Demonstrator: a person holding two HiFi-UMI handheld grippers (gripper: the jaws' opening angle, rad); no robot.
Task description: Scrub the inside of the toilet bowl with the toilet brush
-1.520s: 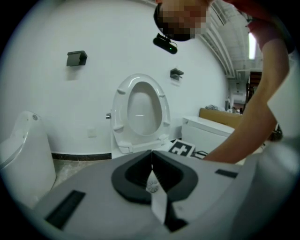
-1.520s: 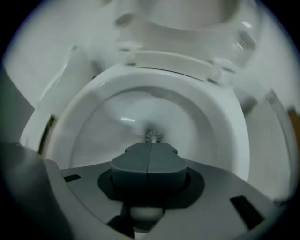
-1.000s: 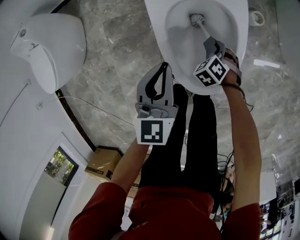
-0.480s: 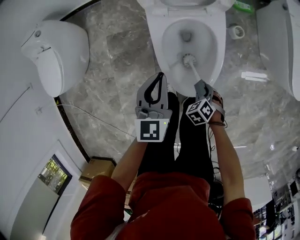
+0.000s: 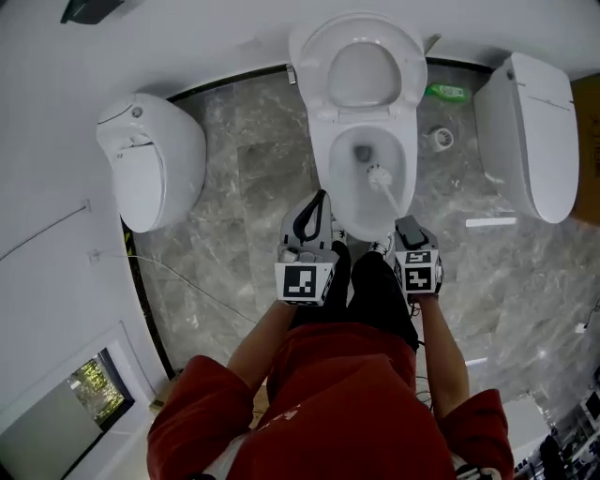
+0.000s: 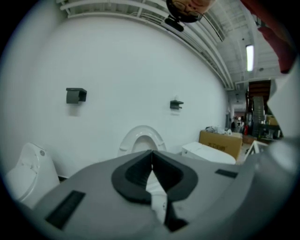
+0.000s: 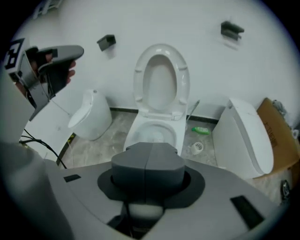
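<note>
Toilet bowl [image 5: 322,173] is seen from above, standing on the grey marble floor [image 5: 234,216] against a white wall, with its seat and lid [image 5: 366,28] raised.

Two further white toilets are noted, both with lids down. The left toilet [image 5: 155,173] and the right toilet [image 5: 525,136] are each well apart from the middle one.

Black trousers [image 5: 375,291] of the person are seen just in front of the bowl.

Left gripper [image 5: 320,199] is held over the floor, just beside the front left edge of the bowl. Its jaws are pressed together tip to tip, with nothing caught between them.

Right gripper [image 5: 407,225] is held at the front right edge of the bowl. Its jaws are clamped on the handle of the toilet brush [image 5: 379,175].

The brush is tilted, and its handle runs back to the right gripper. Its white head is placed inside the bowl, just beside the drain opening [image 5: 364,150]. Contact between bristles and porcelain cannot be confirmed.

A green bottle [image 5: 448,92] is lying on the floor between the middle toilet and the right toilet, near the wall. A small white round holder [image 5: 439,139] is standing near it.
</note>
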